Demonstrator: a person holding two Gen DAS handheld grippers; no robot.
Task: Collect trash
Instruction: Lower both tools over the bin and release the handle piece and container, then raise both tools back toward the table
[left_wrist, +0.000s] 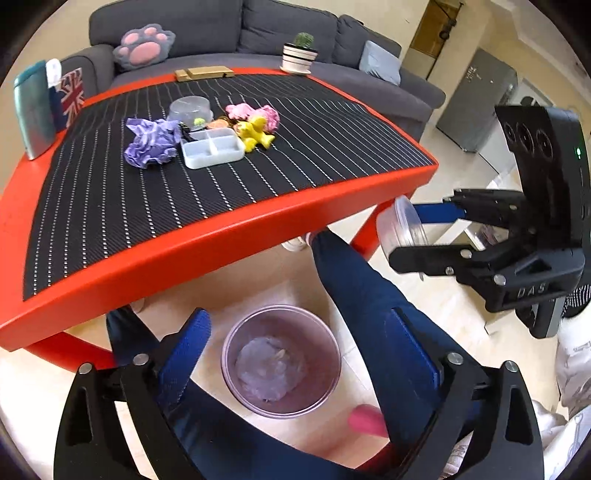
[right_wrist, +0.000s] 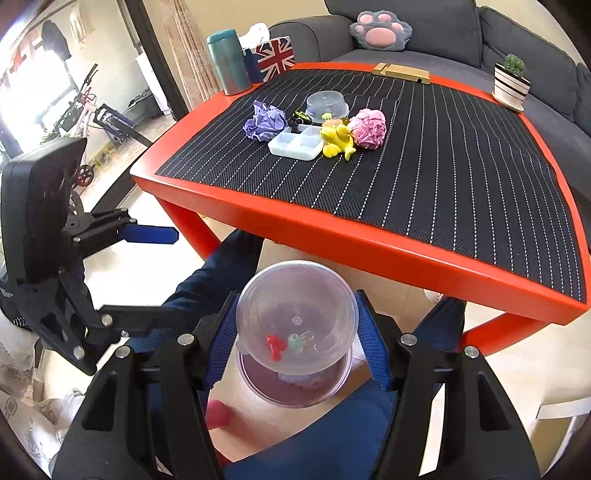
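Low in the left wrist view, the left hand-held gripper (left_wrist: 295, 373) stands wide with nothing between its blue fingers (left_wrist: 186, 354), directly over a clear trash bin (left_wrist: 280, 360) on the floor between the person's legs (left_wrist: 373, 295); a pale crumpled wad (left_wrist: 271, 369) lies at the bin's bottom. In the right wrist view, the right hand-held gripper (right_wrist: 295, 332) grips a clear round plastic container (right_wrist: 297, 308) at bottom centre, its pads pressing both sides, just above the same bin (right_wrist: 295, 384); small red and pale green bits show through the container. Above, in the upper middle of both views, the red desk (left_wrist: 207, 243) with its black striped mat carries the remaining clutter: a purple paper ball (left_wrist: 149, 146), a pink paper ball (right_wrist: 368, 128), a yellow toy (right_wrist: 338, 142), a white divided tray (left_wrist: 212, 149) and another clear container (right_wrist: 327, 105).
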